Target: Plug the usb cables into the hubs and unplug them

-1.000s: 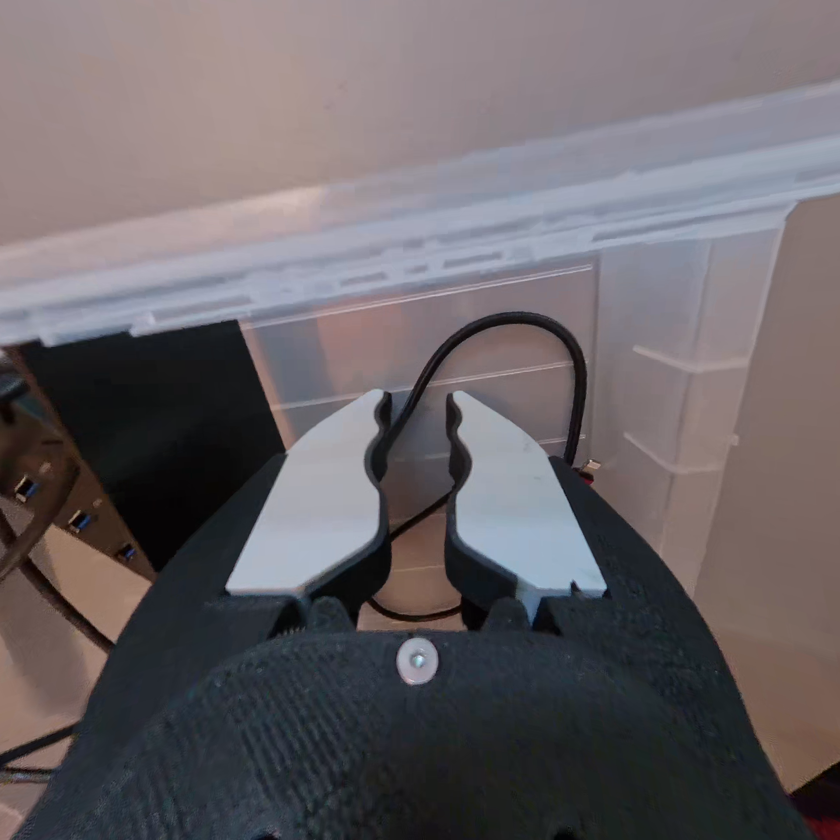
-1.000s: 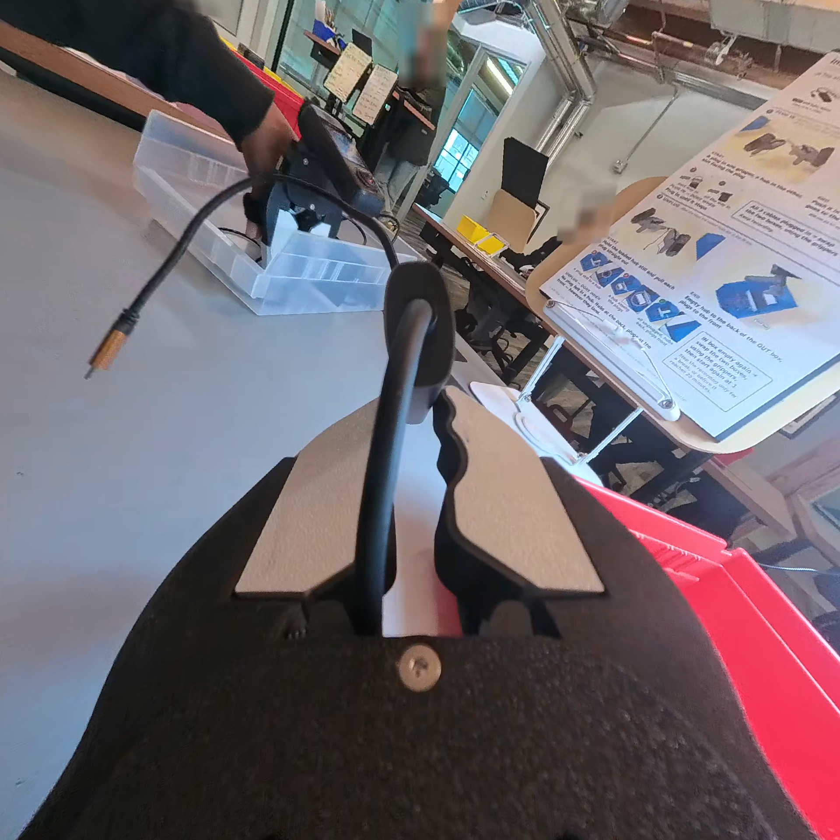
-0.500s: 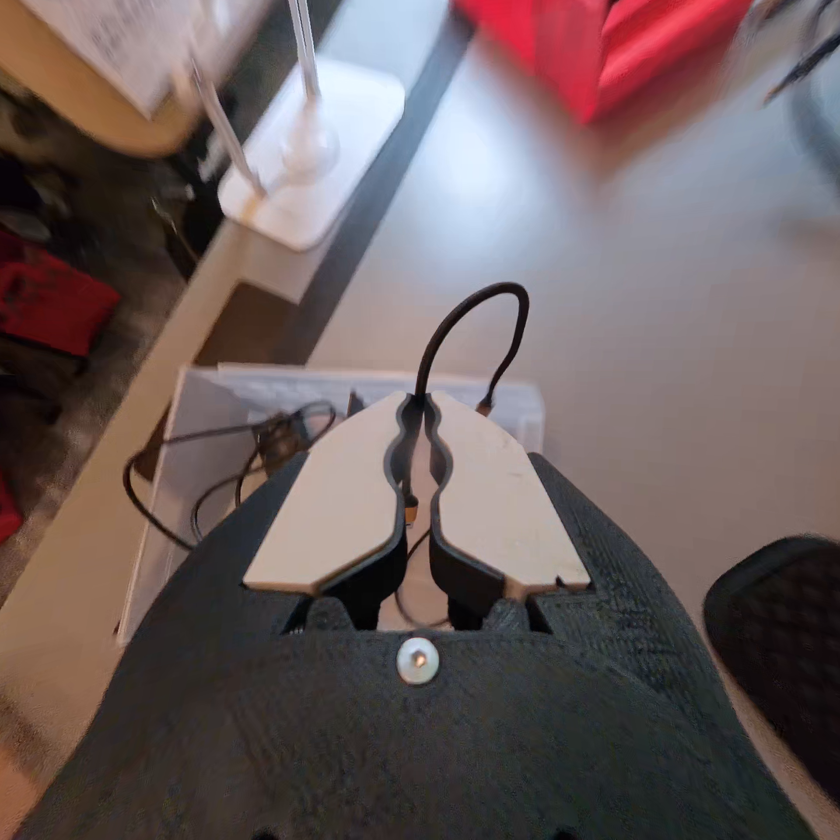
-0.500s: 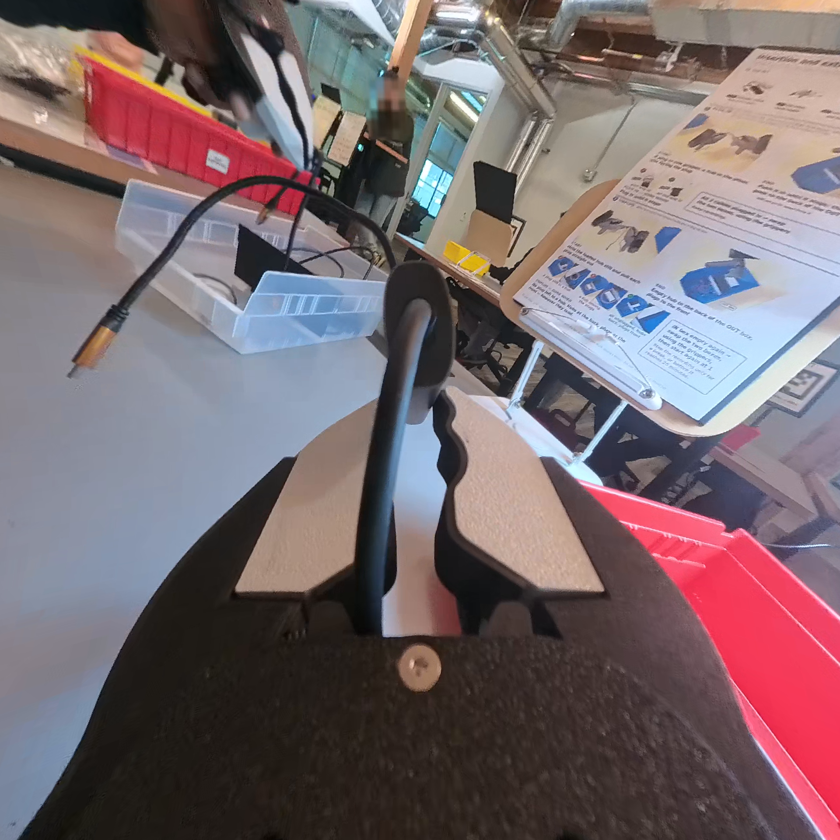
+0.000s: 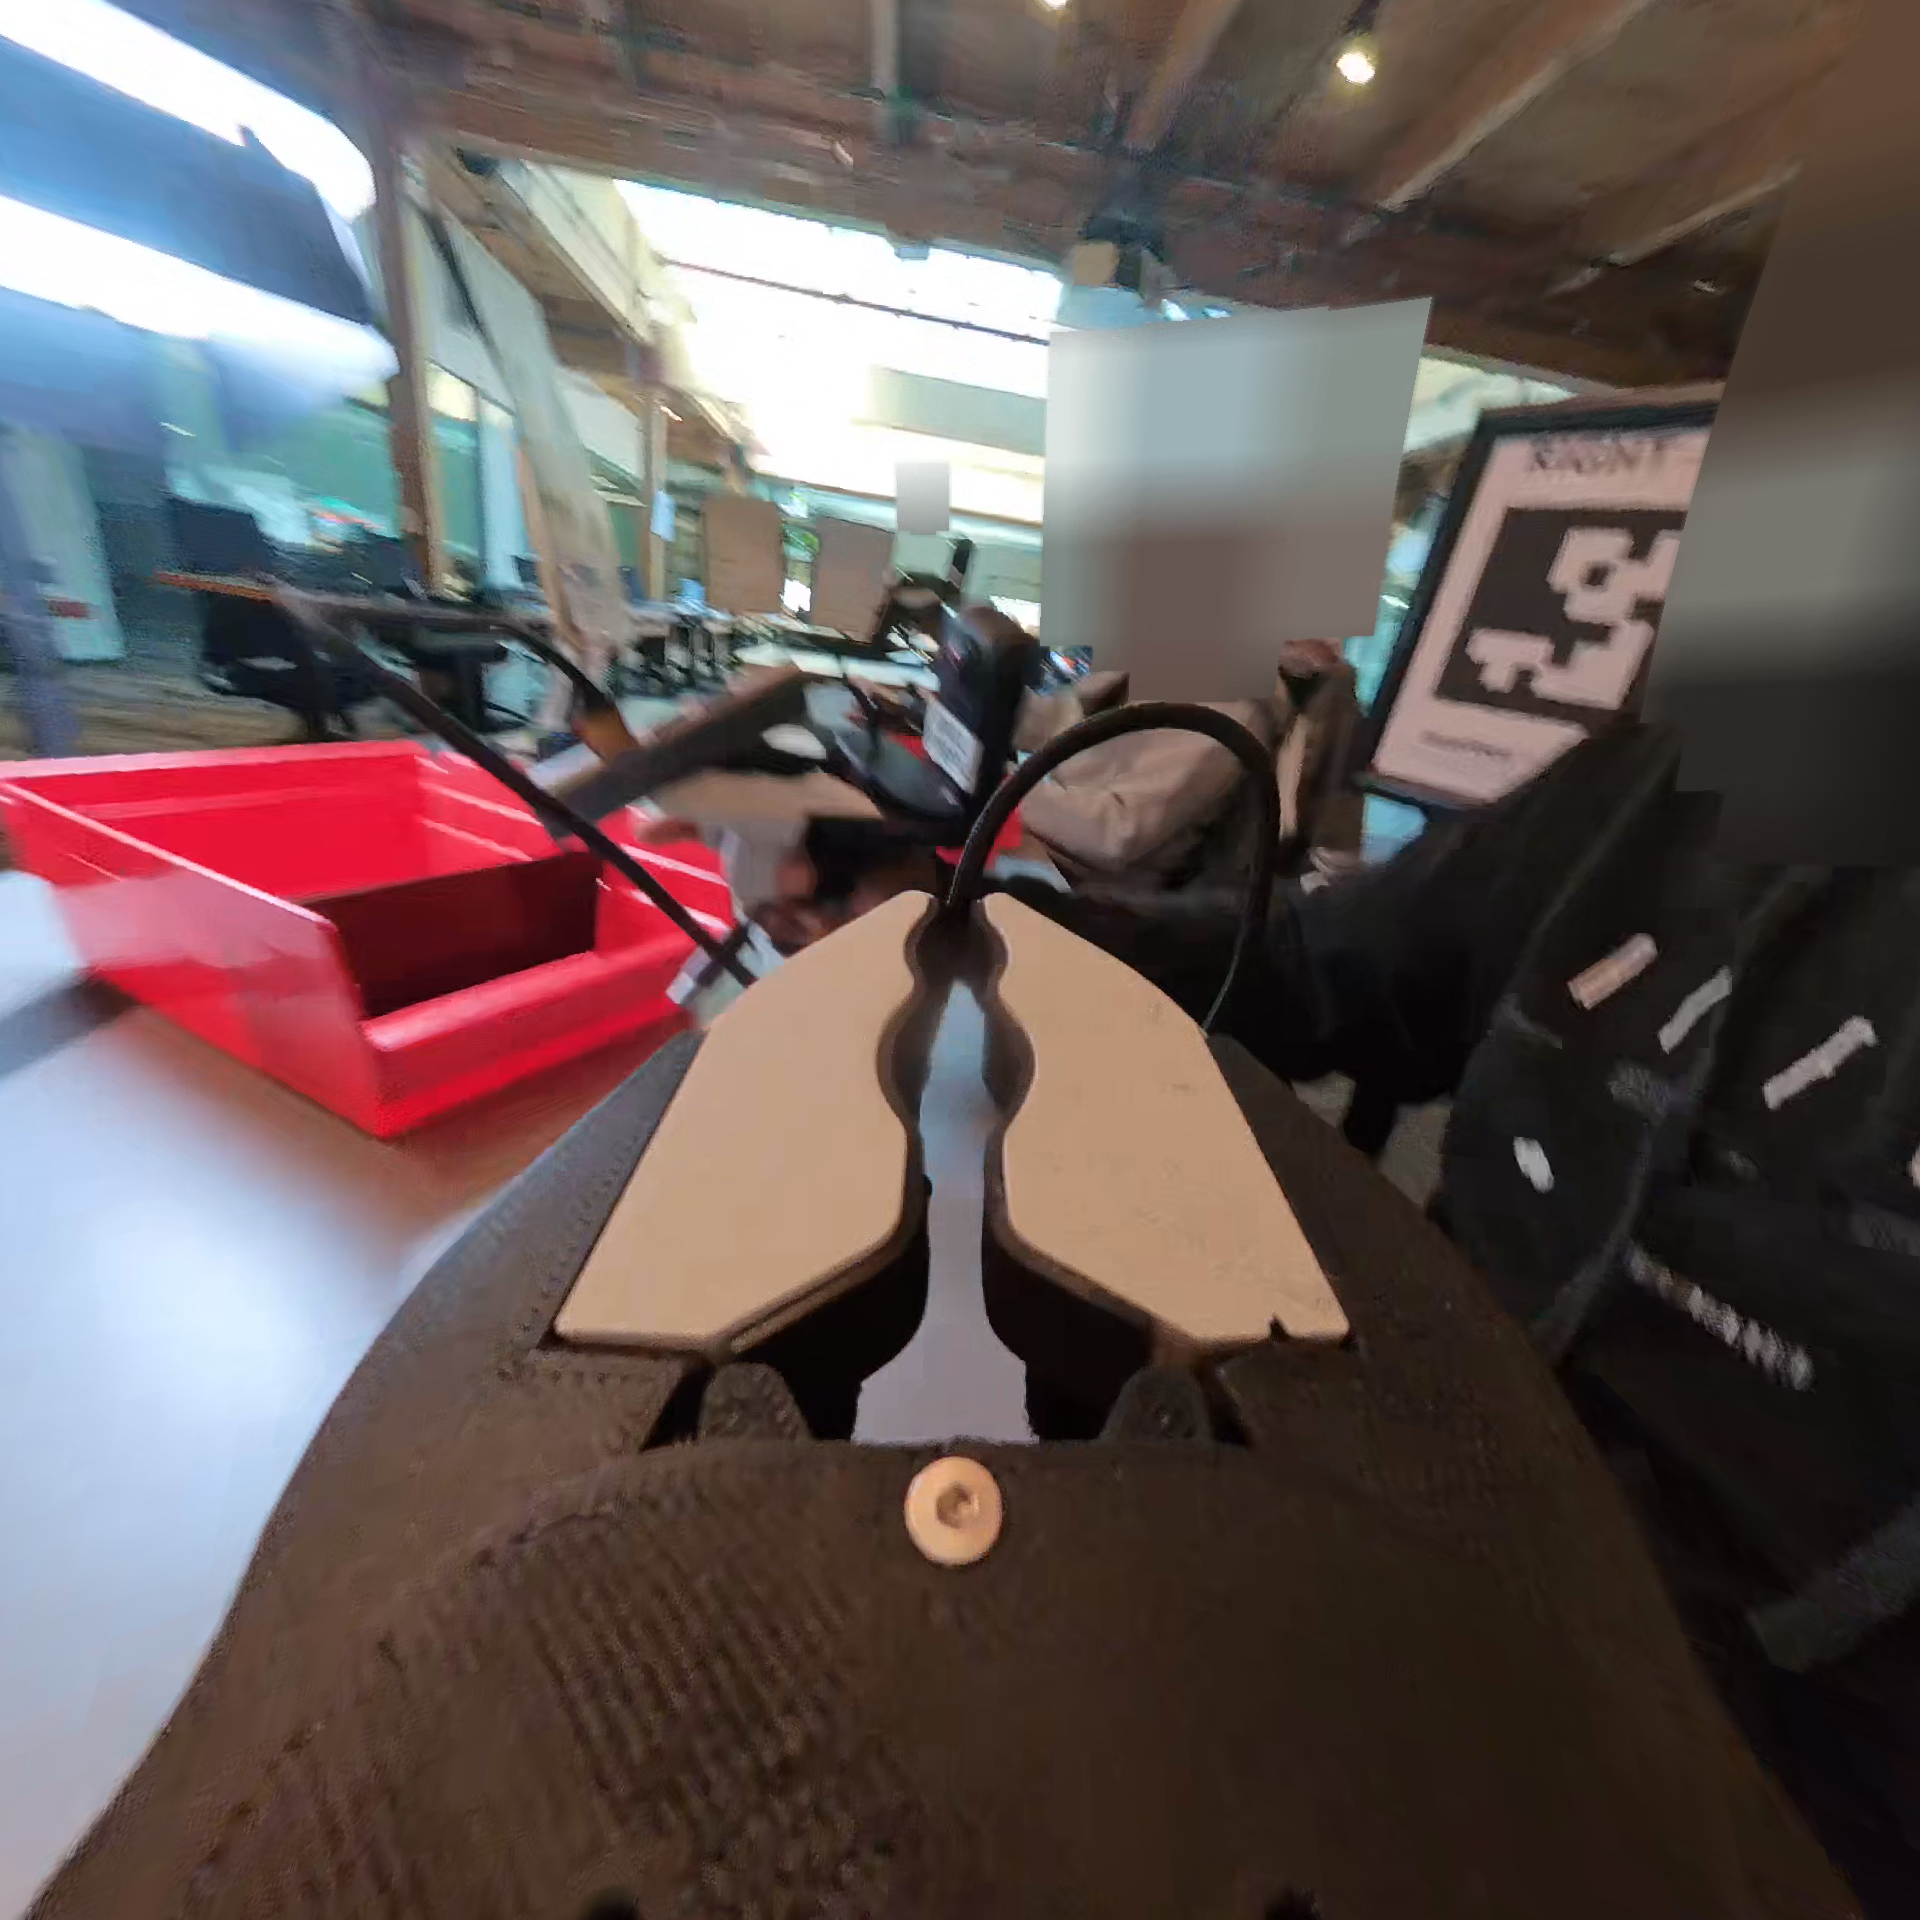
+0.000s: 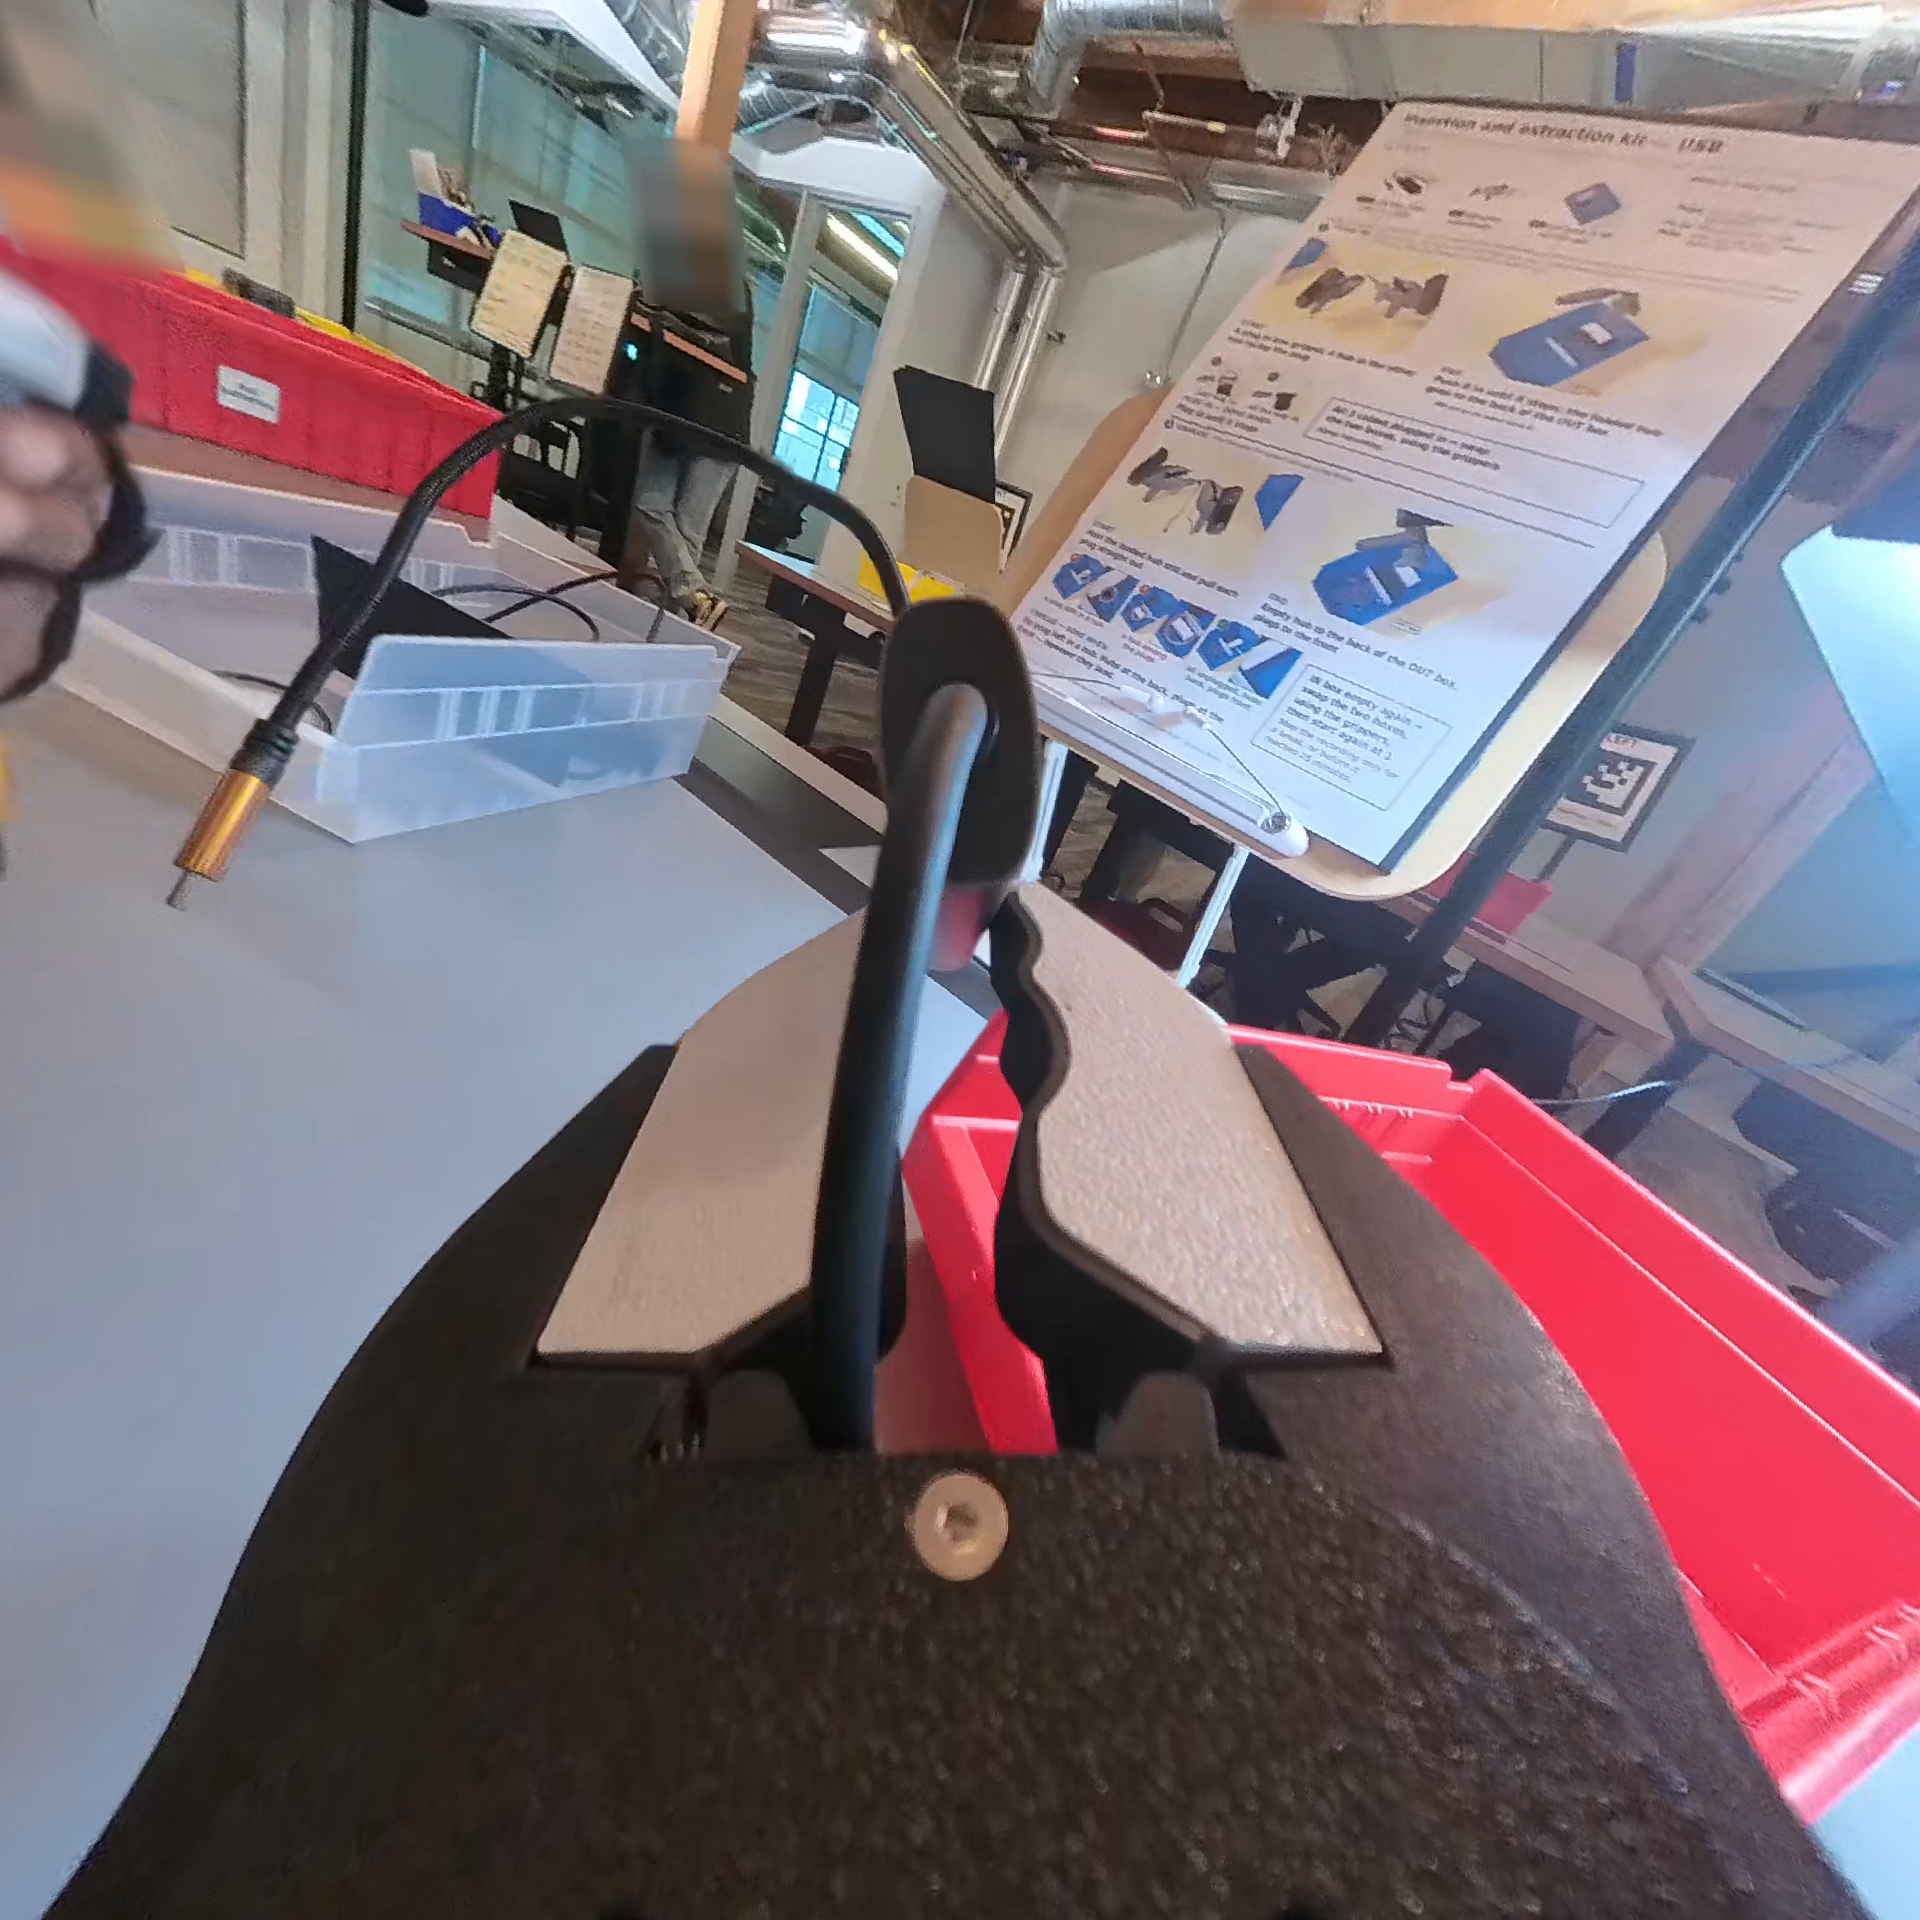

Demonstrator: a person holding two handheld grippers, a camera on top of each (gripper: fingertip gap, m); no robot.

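A: Black cable, was it? What did the left gripper (image 5: 958,912) have?

B: Yes, a thin black cable (image 5: 1141,723). The fingertips were pinched together on it, and it arched up out of the tips and curved down to the right. The far end was too small to make out.

A: And the right gripper (image 6: 961,920)?

B: Its fingers stood a little apart but clamped a black hub (image 6: 961,732), which stuck up upright past the tips. The hub's own thick cord (image 6: 878,1122) ran back along the left finger towards the camera. A braided lead (image 6: 436,520) looped up from behind the hub, over to the left, and hung in the air above the grey table (image 6: 312,1091), ending in a gold plug (image 6: 220,816) that touched nothing.

A: Where were the boxes?

B: A red bin (image 6: 1558,1299) sat just beneath the right gripper, at the table's near edge. A clear plastic tray (image 6: 499,727) lay farther back on the left with black cables inside. In the left wrist view the red bin (image 5: 312,904) sat on the table to the left. An instruction sheet (image 6: 1403,468) leaned on a stand behind.
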